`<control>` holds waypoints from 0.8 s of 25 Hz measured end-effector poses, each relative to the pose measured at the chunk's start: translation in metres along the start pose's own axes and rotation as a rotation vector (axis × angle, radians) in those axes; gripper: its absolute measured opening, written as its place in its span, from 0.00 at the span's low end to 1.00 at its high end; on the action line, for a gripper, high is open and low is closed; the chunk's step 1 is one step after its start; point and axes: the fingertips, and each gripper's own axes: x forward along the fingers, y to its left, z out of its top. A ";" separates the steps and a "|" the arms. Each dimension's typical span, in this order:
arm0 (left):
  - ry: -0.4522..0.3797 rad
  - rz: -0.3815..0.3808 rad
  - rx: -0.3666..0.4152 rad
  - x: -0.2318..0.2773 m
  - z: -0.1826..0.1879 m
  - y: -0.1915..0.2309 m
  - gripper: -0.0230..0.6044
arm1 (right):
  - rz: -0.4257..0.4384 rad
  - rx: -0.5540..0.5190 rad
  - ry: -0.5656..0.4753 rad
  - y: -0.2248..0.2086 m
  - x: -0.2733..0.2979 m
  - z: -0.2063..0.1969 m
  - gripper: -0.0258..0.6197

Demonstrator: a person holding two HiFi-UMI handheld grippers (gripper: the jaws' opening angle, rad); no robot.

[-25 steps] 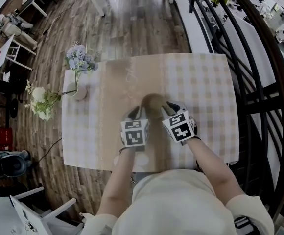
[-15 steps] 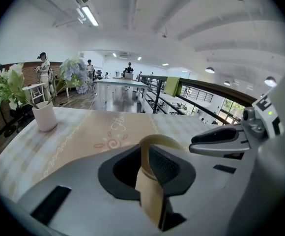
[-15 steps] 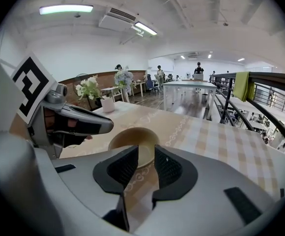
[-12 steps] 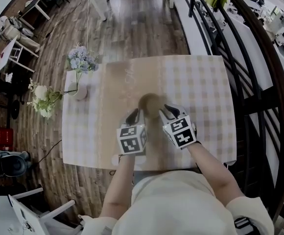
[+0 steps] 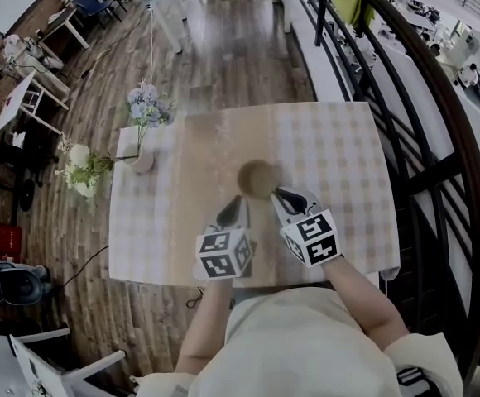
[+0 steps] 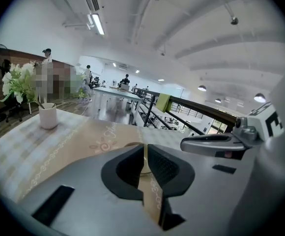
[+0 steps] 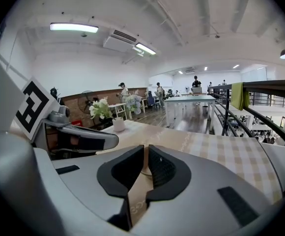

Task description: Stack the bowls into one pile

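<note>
A tan bowl pile point(image 5: 258, 178) stands at the middle of the checked table point(image 5: 339, 155). My left gripper point(image 5: 233, 208) hovers just short of it on the near left, and my right gripper point(image 5: 284, 195) hovers at its near right rim. Neither touches it. In the left gripper view the jaws point(image 6: 145, 156) stand almost together with nothing between them, and a sliver of the bowl's rim point(image 6: 128, 144) shows behind them. The right gripper point(image 7: 146, 163) looks the same. Both pairs of jaws have just been closing, on nothing.
A white vase with flowers point(image 5: 141, 160) stands at the table's left edge; it also shows as a vase point(image 6: 48, 116) and a vase point(image 7: 118, 124) in the gripper views. A dark curved railing point(image 5: 422, 139) runs along the right. The person's torso is at the table's near edge.
Both grippers have pulled back from the bowl pile toward the person and risen. The right gripper's jaws have gone from wide apart to nearly together. The bowls stay in place.
</note>
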 end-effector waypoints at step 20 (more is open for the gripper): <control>-0.013 -0.126 -0.006 -0.074 -0.008 -0.031 0.06 | -0.028 0.013 -0.100 0.044 -0.071 0.008 0.04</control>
